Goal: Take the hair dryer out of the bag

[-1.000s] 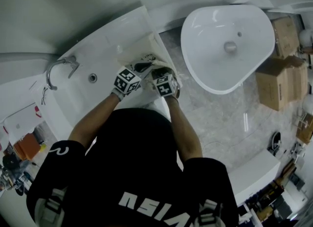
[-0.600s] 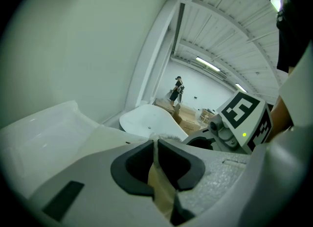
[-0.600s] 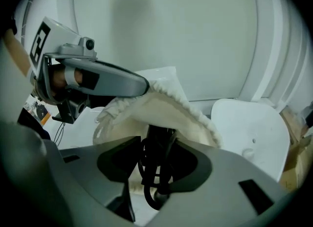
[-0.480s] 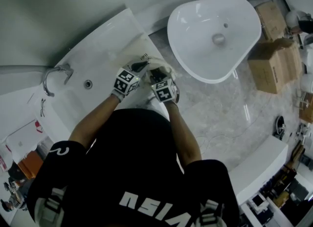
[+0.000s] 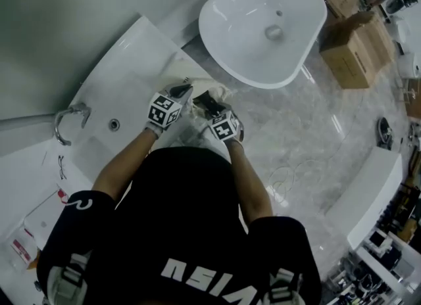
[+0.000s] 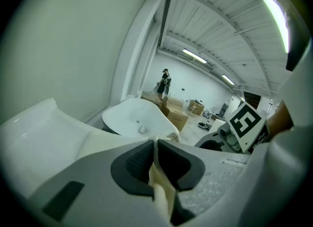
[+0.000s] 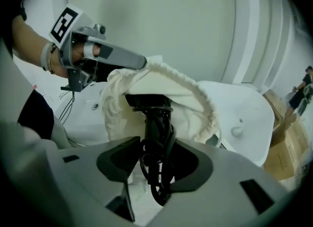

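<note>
**Gripping bag and dryer at the white basin's edge**

The left gripper [image 6: 155, 165] has its jaws closed on a fold of the cream cloth bag [image 7: 190, 101], the fabric pinched flat between the dark pads. The right gripper [image 7: 156, 165] is clamped on the black hair dryer [image 7: 157, 123], with its jaws either side of the handle and the cord looped against it (the loops hang down between the jaws). The dryer's upper part is under the bag's gathered mouth, and its lower part shows below the cloth.

In the head view both grippers are close together in front of the person's chest. The bag is bunched between them at the near edge of a white basin [image 5: 125, 80], which has a tap [image 5: 69, 116] and a drain [image 5: 114, 124]. An oval white tub [image 5: 263, 27] stands just beyond on the marbled floor [image 5: 309, 133]. Cardboard boxes [image 5: 352, 41] are stacked to its right, and a person [image 6: 164, 81] stands far off in the hall.
</note>
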